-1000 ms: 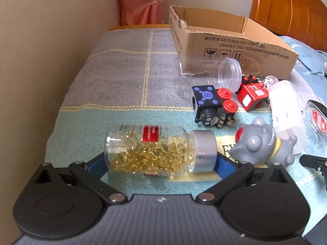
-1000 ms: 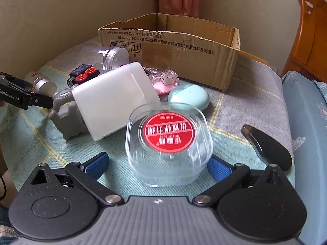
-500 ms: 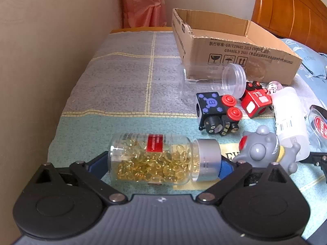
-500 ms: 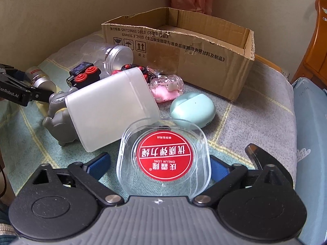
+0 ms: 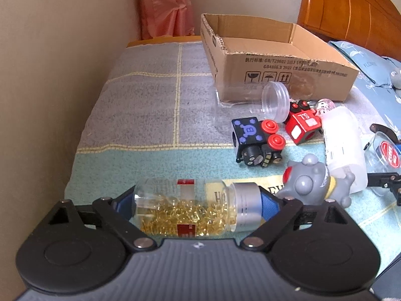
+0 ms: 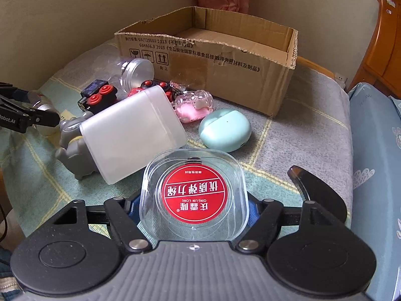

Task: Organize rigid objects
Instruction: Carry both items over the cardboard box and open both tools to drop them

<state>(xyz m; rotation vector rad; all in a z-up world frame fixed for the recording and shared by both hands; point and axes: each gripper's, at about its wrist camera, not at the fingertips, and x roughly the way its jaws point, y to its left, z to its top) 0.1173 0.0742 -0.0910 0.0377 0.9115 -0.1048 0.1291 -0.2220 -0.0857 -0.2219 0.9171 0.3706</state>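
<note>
My left gripper (image 5: 198,207) is shut on a clear bottle of yellow capsules (image 5: 190,212) with a silver cap, held crosswise above the bed cover. My right gripper (image 6: 194,208) is shut on a clear plastic box with a round red label (image 6: 195,198), lifted off the cover. The open cardboard box (image 5: 275,65) stands at the back; it also shows in the right wrist view (image 6: 213,50). The left gripper's arm (image 6: 22,115) shows at the left of the right wrist view.
On the cover lie a grey toy figure (image 5: 313,183), a frosted white bottle (image 6: 132,135), a black cube toy with red wheels (image 5: 255,140), a red cube (image 5: 303,125), a clear jar (image 5: 273,97), a mint oval case (image 6: 225,130), a pink-filled clear item (image 6: 194,105) and a black clip (image 6: 315,188). Wall at left.
Both grippers have closed and lifted: the capsule bottle is now raised in the left jaws, and the red-label box sits deeper between the right jaws, off the cover.
</note>
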